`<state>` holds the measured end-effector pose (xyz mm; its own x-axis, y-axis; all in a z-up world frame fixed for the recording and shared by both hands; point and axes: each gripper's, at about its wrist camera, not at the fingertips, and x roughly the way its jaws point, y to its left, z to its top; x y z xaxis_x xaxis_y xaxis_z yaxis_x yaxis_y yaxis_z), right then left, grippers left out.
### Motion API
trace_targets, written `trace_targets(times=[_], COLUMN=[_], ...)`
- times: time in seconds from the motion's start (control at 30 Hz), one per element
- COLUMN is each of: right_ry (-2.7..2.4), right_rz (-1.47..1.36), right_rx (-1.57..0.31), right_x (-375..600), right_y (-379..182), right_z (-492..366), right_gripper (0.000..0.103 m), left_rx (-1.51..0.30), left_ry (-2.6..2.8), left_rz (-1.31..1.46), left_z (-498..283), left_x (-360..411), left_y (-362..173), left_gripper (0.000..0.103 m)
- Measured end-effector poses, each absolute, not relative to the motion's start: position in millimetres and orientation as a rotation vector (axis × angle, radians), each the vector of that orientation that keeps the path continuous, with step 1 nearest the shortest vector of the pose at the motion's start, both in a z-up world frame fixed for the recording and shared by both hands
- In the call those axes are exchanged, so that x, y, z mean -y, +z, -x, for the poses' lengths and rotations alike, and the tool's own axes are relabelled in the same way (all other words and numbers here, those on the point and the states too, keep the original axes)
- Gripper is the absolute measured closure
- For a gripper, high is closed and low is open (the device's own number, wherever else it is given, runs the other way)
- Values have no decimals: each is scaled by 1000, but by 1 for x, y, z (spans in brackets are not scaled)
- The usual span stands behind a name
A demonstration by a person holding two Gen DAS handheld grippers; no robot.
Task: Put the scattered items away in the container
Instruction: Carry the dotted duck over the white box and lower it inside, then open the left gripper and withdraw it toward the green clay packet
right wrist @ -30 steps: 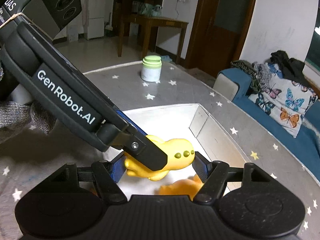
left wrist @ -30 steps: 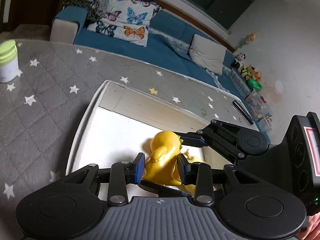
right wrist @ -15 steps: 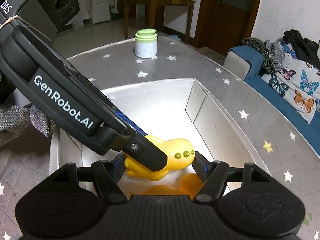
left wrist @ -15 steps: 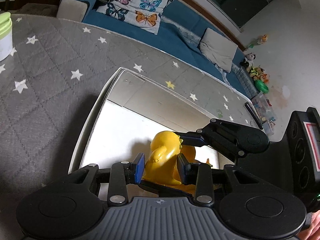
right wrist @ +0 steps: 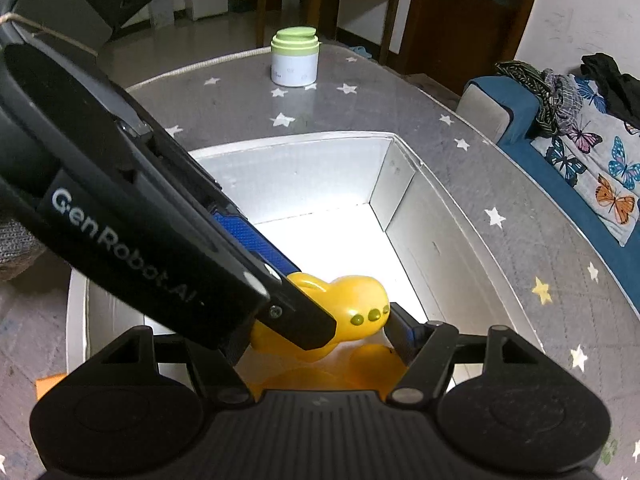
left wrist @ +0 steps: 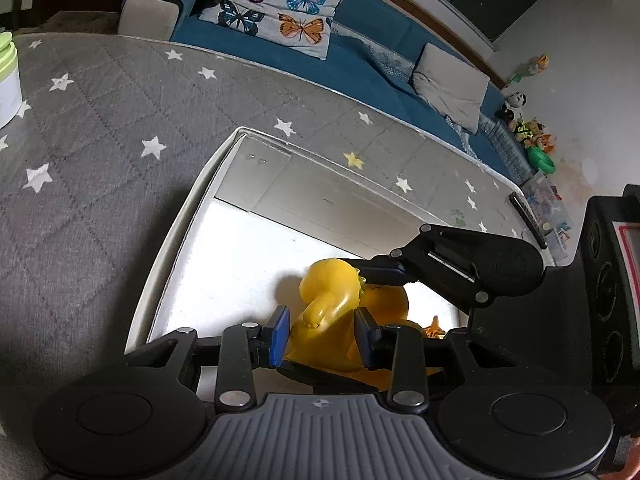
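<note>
A yellow toy figure (left wrist: 326,312) is held low inside the white box (left wrist: 180,236), close to its floor. My left gripper (left wrist: 322,334) is shut on its body from both sides. My right gripper (right wrist: 320,334) is shut on the same yellow toy (right wrist: 356,300), crossing the left one; in the left wrist view its blue-padded finger (left wrist: 384,271) presses on the toy's head. An orange toy (right wrist: 372,360) lies on the box floor under the yellow one, also showing in the left wrist view (left wrist: 388,300). The box walls (right wrist: 400,192) rise around both grippers.
The box sits on a grey star-patterned table cover (left wrist: 92,152). A white jar with a green lid (right wrist: 295,58) stands at the far end of the table. A blue sofa with a butterfly cushion (left wrist: 288,12) runs beyond the table edge. A dark remote (left wrist: 526,220) lies near that edge.
Both grippers have carried the yellow toy down into the box; the box walls now rise higher around them and the orange toy beneath is closer.
</note>
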<state>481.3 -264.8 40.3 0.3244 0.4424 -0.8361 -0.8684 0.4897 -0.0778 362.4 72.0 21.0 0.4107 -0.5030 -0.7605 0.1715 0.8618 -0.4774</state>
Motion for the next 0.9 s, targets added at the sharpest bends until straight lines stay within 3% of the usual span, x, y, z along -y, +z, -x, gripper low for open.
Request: trace_targets(times=[0.6, 0.73, 0.9], right_ry=[926, 918, 900], right_rz=[613, 621, 620], right_rx=[-874, -866, -850], right_x=[258, 257, 258], right_y=[36, 38, 42], right_z=[-487, -484, -481], right_gripper=[30, 22, 20], left_rx=[-1047, -1039, -1017], left_ry=[-421, -414, -398], left_rz=[346, 344, 346], left_z=[-361, -359, -352], left_x=[-68, -68, -73], left_y=[28, 30, 36], left_gripper=[65, 65, 65])
